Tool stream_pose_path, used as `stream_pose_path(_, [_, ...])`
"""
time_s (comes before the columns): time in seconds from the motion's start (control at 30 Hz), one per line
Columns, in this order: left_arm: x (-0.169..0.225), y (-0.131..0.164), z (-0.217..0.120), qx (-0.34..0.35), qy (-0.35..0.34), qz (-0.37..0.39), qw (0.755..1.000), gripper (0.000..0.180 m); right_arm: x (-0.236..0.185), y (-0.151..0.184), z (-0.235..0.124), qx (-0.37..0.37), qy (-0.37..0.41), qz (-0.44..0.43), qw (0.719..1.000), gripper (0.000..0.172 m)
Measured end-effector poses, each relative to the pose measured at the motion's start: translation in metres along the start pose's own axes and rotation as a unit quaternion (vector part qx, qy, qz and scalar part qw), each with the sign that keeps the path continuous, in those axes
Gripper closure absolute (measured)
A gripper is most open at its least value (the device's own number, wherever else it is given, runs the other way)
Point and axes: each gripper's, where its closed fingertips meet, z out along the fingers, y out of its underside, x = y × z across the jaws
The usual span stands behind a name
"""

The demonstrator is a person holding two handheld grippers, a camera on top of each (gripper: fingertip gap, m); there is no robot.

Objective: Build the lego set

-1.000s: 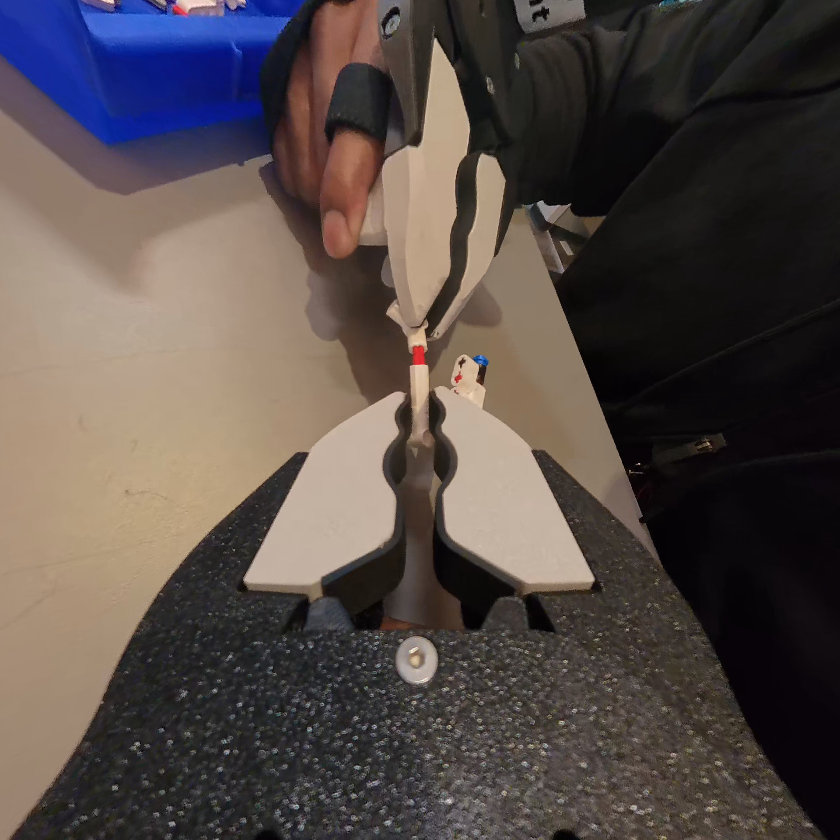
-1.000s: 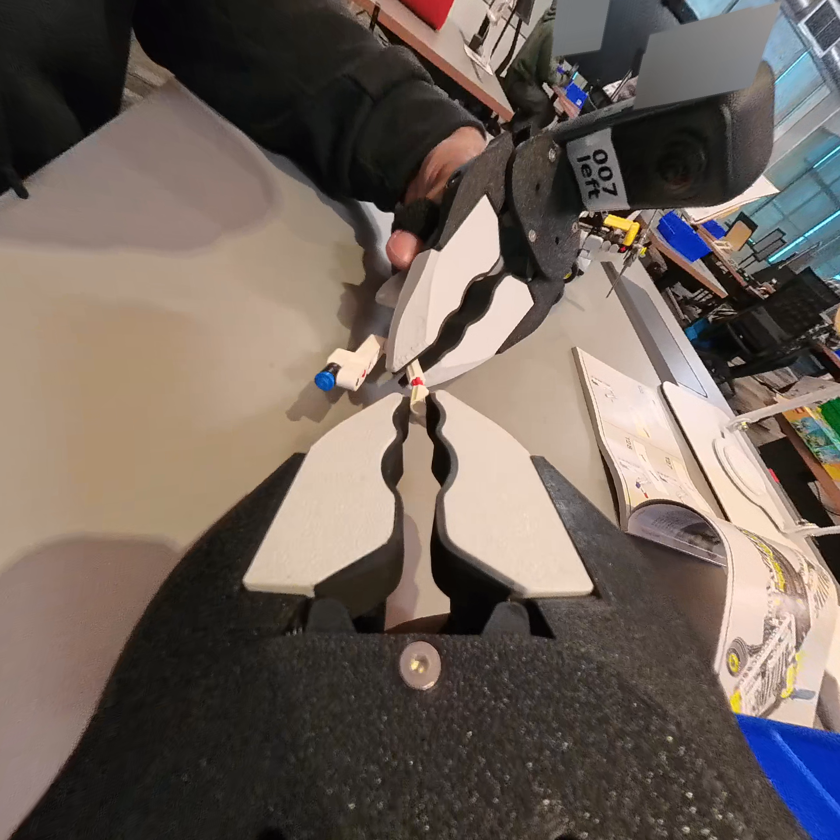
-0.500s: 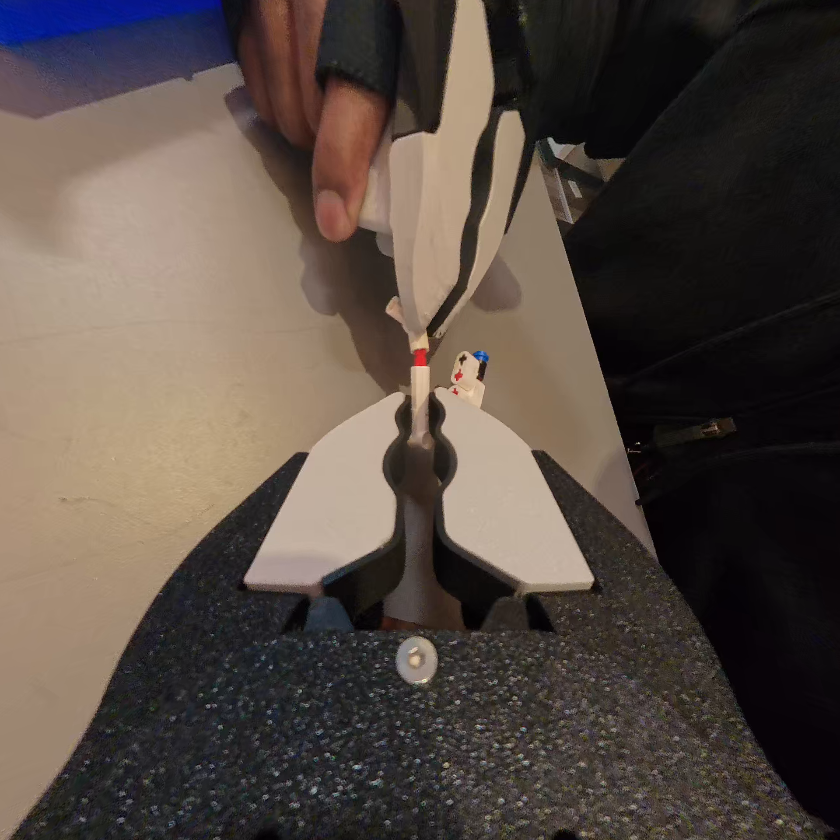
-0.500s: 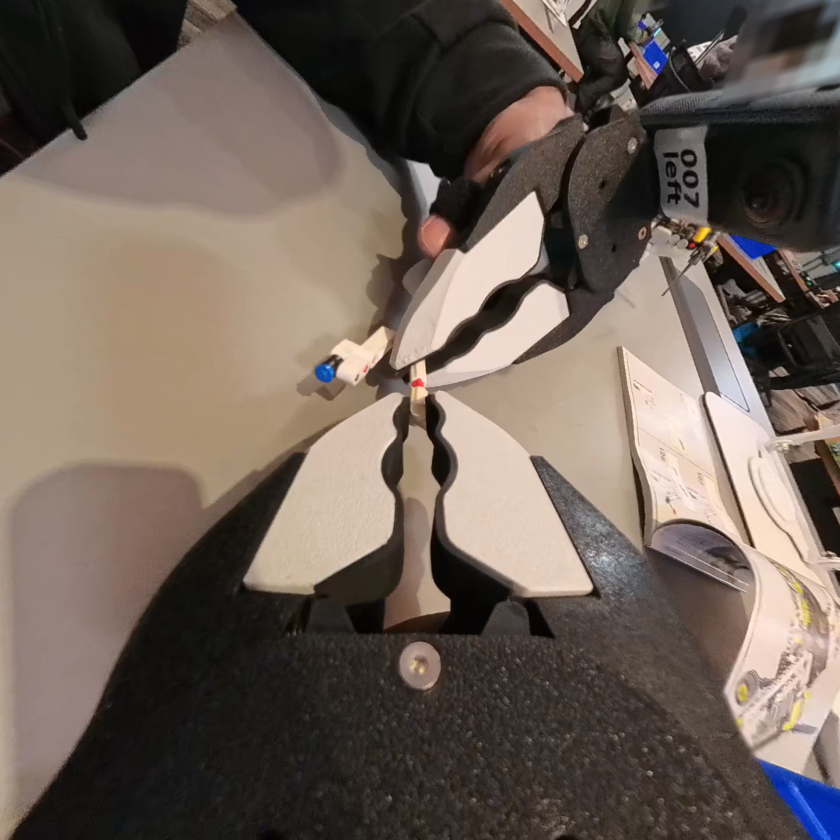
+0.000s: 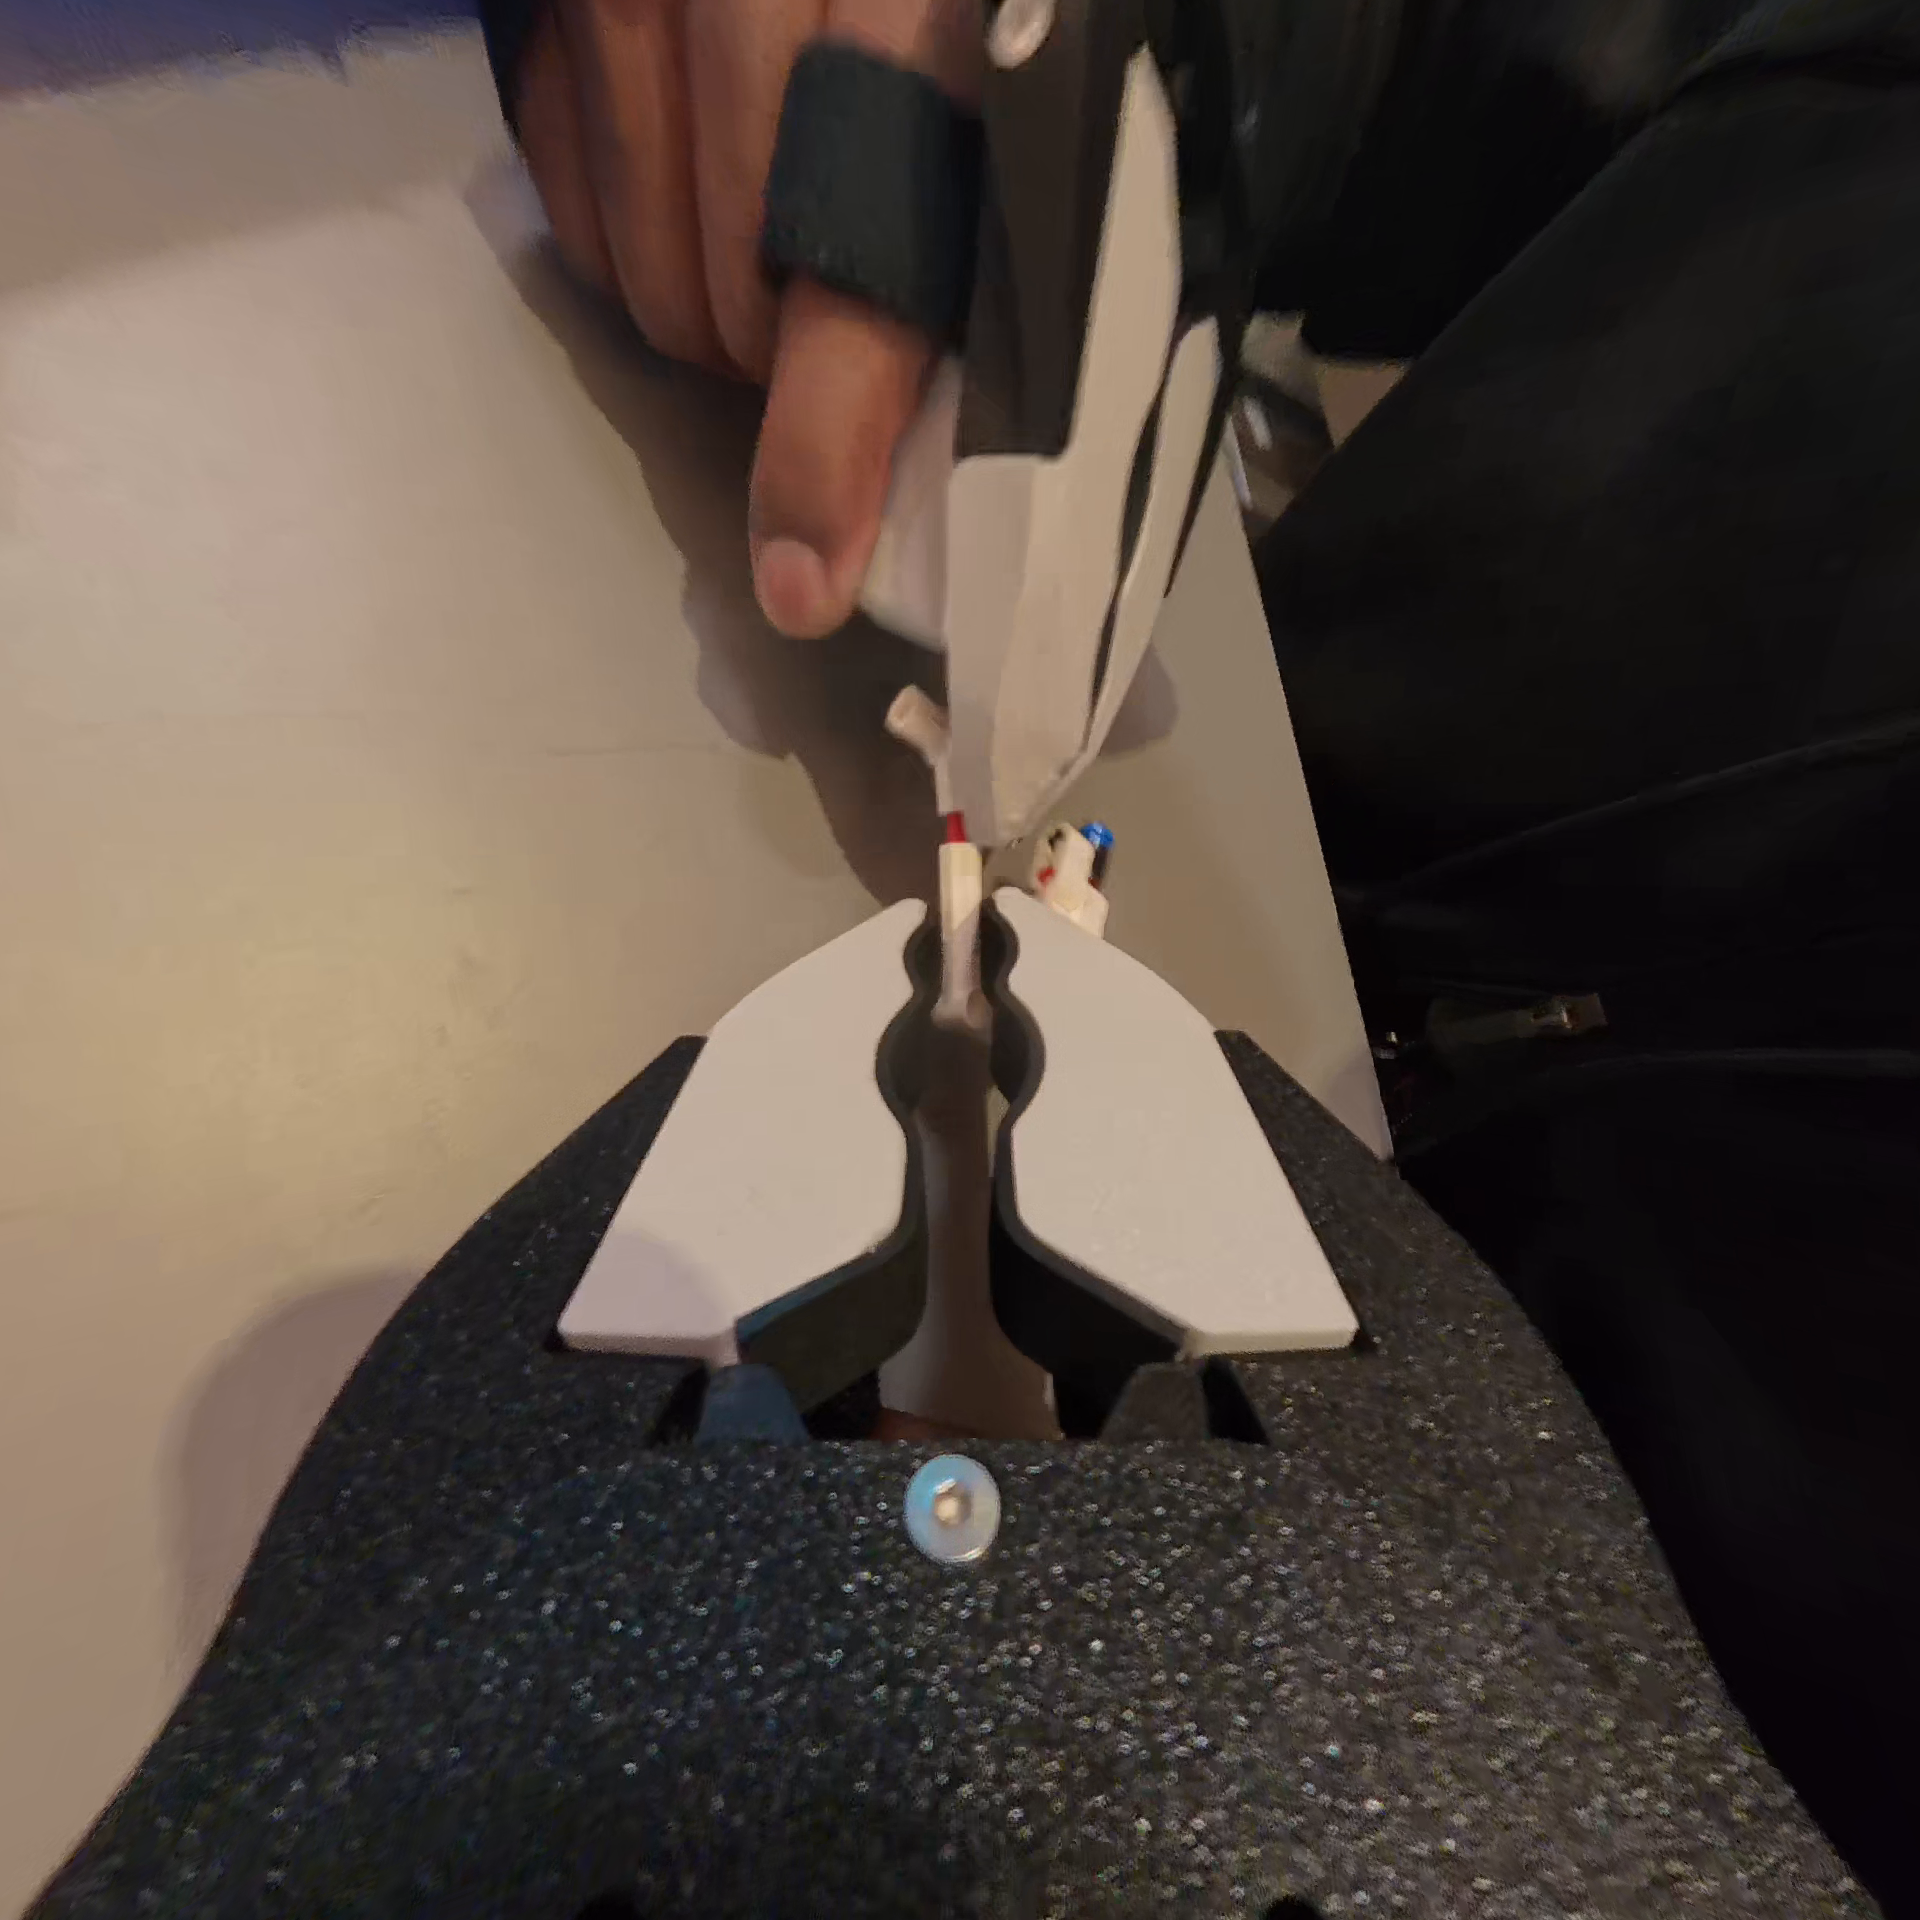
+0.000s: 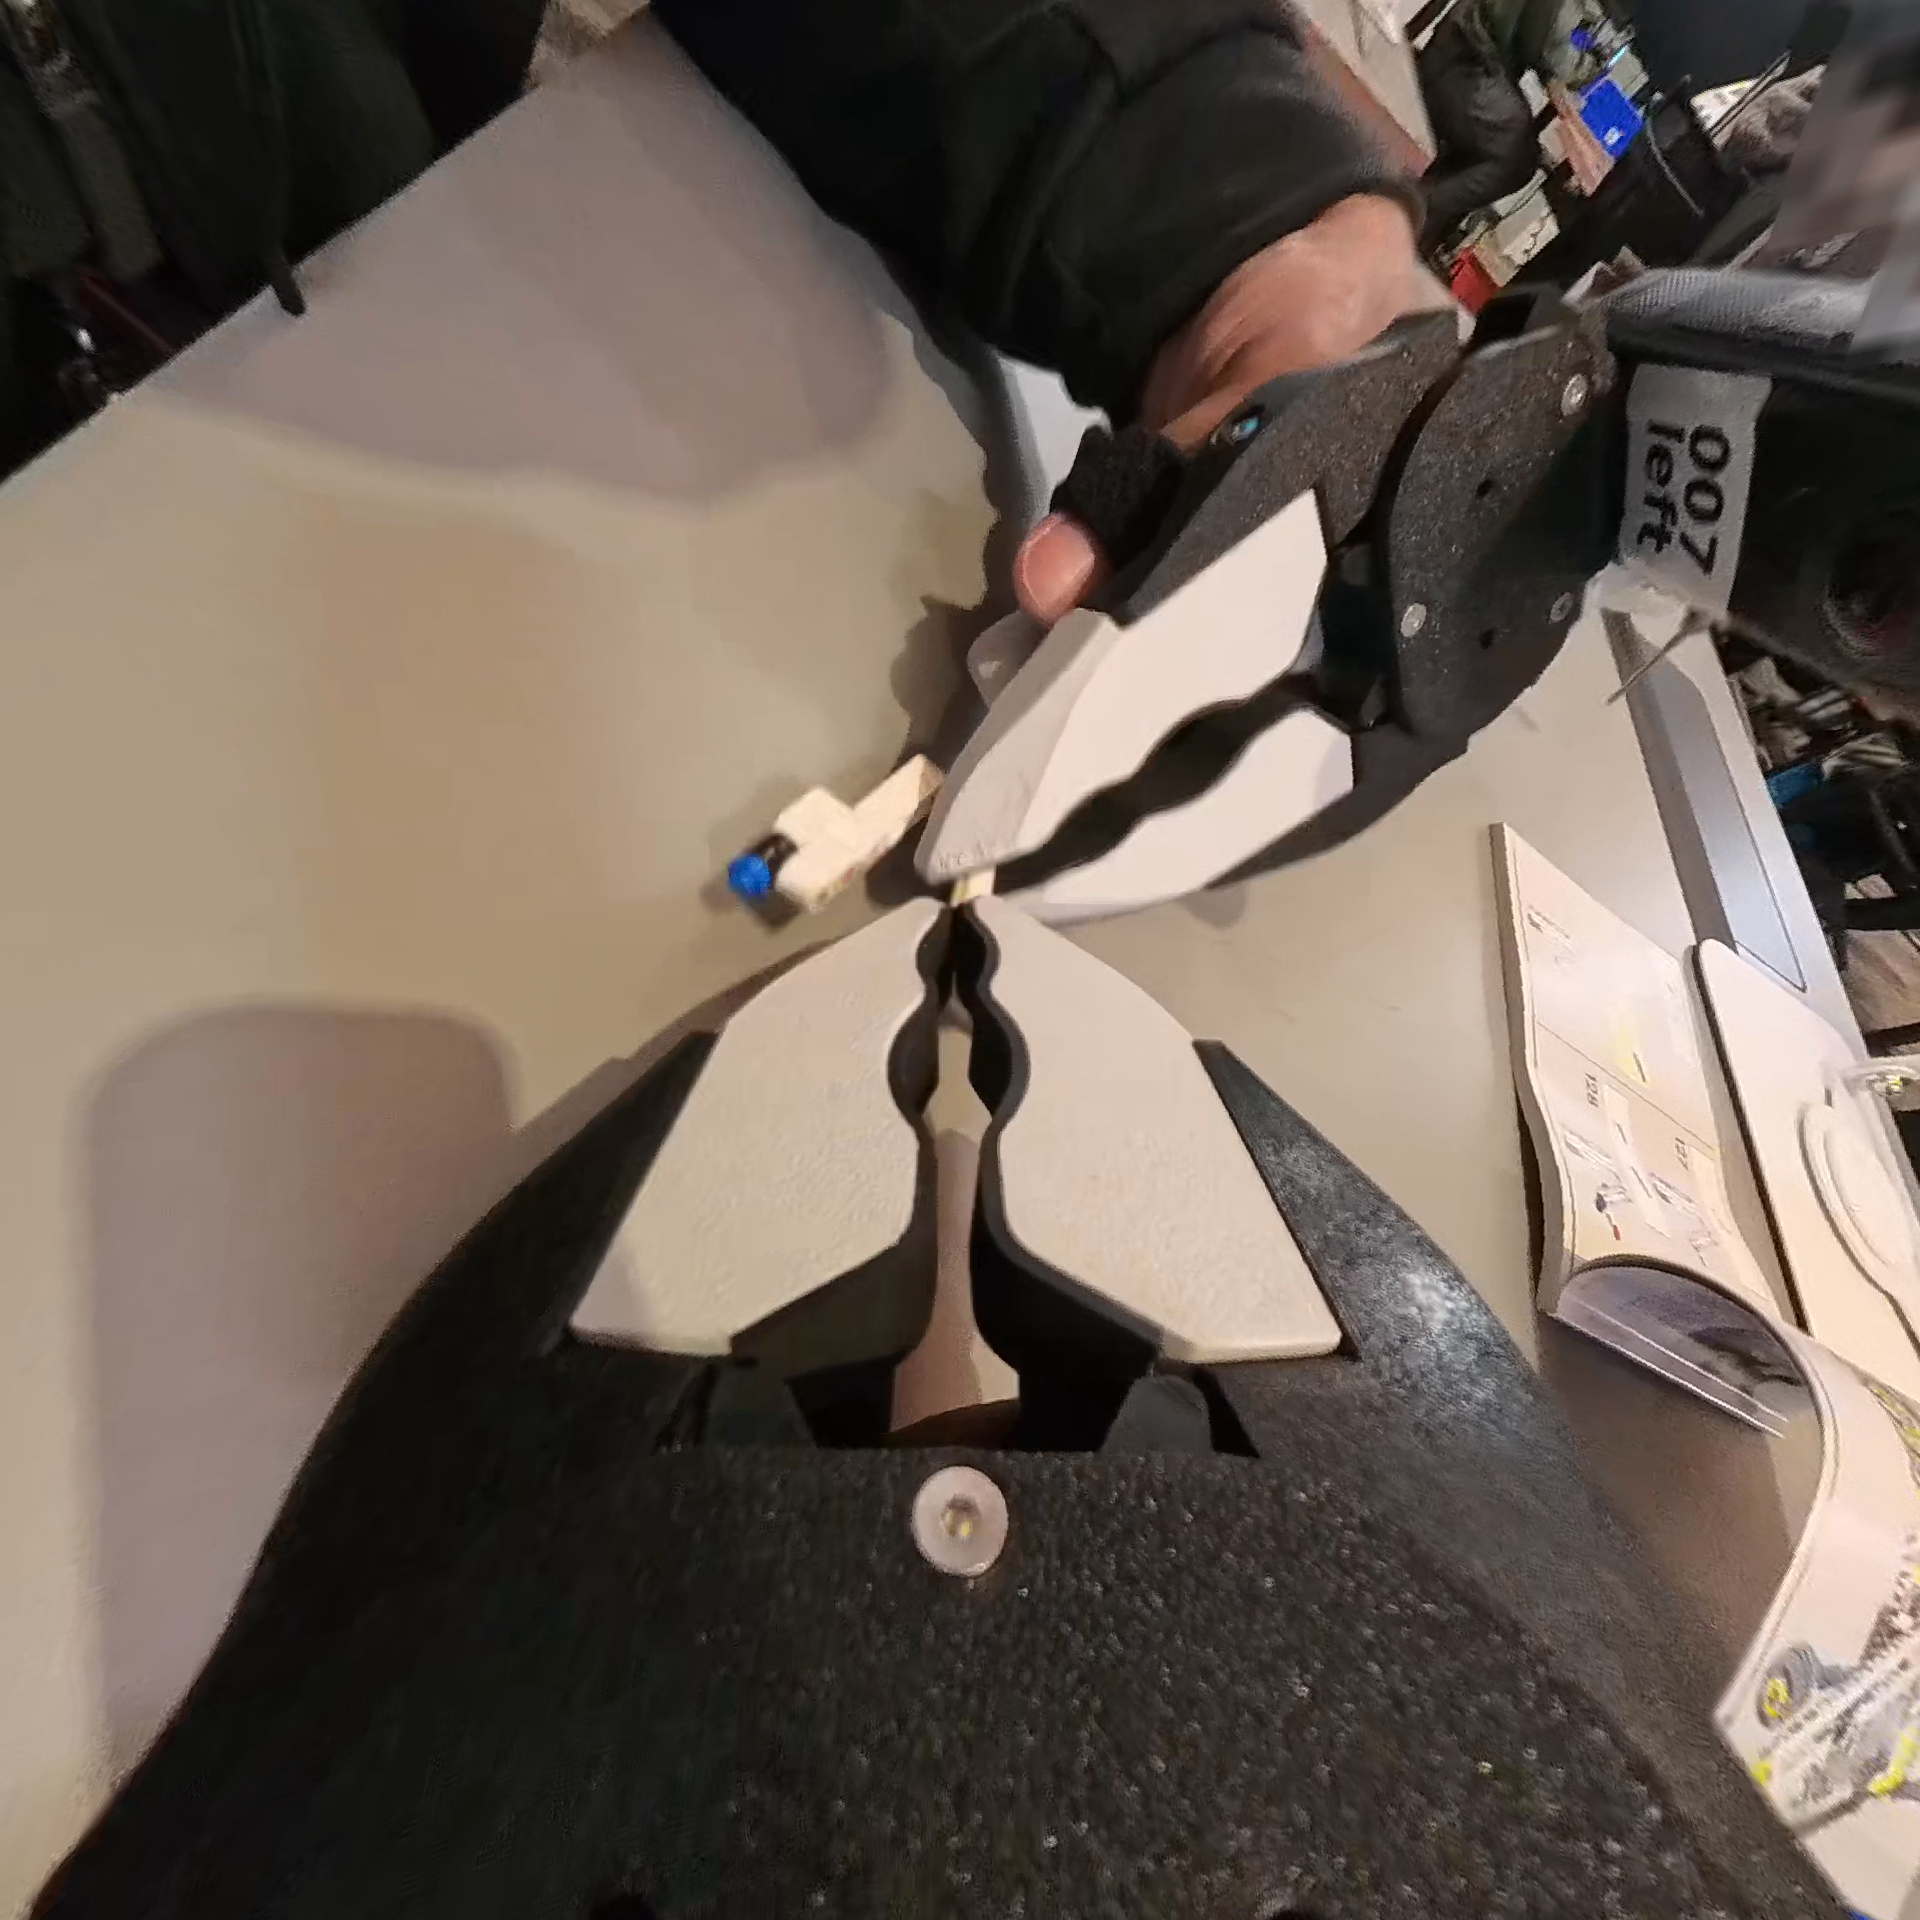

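My left claw [image 5: 961,914] stands narrow, its pads pressed on a slim white connector piece [image 5: 961,873] that pokes out past the fingertips. That piece hangs in the air just left of the white brick assembly with a blue stud [image 5: 1075,868], which lies on the beige table [image 5: 312,727] and serves as my landmark. On the far end of the connector sits a short red pin [image 5: 954,828], and beyond it a white angled piece [image 5: 920,727] slants up and away from the landmark.

My right claw [image 5: 1023,821] comes down from above, its tips just over the landmark and close beside the red pin. In my right wrist view its fingertips [image 6: 940,925] are drawn together with only a dark sliver between them, right at the end of the connector [image 6: 974,886] that shows at the tips of my left claw [image 6: 961,878]. I cannot tell whether they pinch anything. There the landmark [image 6: 821,847] lies just left of both claws.

An open instruction booklet [image 6: 1621,1091] lies well to the right of the landmark, on the far side of the claws.
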Motion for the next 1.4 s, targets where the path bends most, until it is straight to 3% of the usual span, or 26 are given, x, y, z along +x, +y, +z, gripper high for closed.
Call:
stream_pose_path(0.23, [-0.009,0.000,-0.002,0.001,-0.036,-0.009,0.999,0.174,0.007,0.006,0.000,-0.023,0.033,0.012,0.999,0.172])
stream_pose_path(0.4, [-0.011,0.001,-0.005,0.009,-0.046,-0.008,0.999,0.174,0.025,0.006,-0.012,-0.021,0.076,0.069,0.995,0.170])
stream_pose_path(0.5, [-0.015,0.000,-0.007,0.016,-0.063,-0.002,0.998,0.174,0.033,0.012,-0.018,-0.037,0.092,0.136,0.986,0.160])
stream_pose_path(0.67, [-0.024,-0.007,-0.015,0.037,-0.099,0.013,0.994,0.174,0.042,0.033,-0.020,-0.065,0.091,0.321,0.940,0.150])
stream_pose_path(0.87, [-0.027,-0.013,-0.020,0.059,-0.105,0.026,0.992,0.174,0.039,0.031,-0.021,-0.013,0.014,0.472,0.881,0.147])
stream_pose_path(1.03, [-0.026,-0.014,-0.019,0.060,-0.107,0.042,0.991,0.174,0.033,0.025,-0.018,0.005,-0.028,0.513,0.858,0.152])
stream_pose_path(1.13, [-0.026,-0.015,-0.019,0.060,-0.113,0.052,0.990,0.174,0.033,0.024,-0.017,0.010,-0.035,0.523,0.851,0.159])
stream_pose_path(1.4, [-0.025,-0.014,-0.018,0.056,-0.115,0.057,0.990,0.174,0.030,0.023,-0.016,0.011,-0.046,0.536,0.843,0.160])
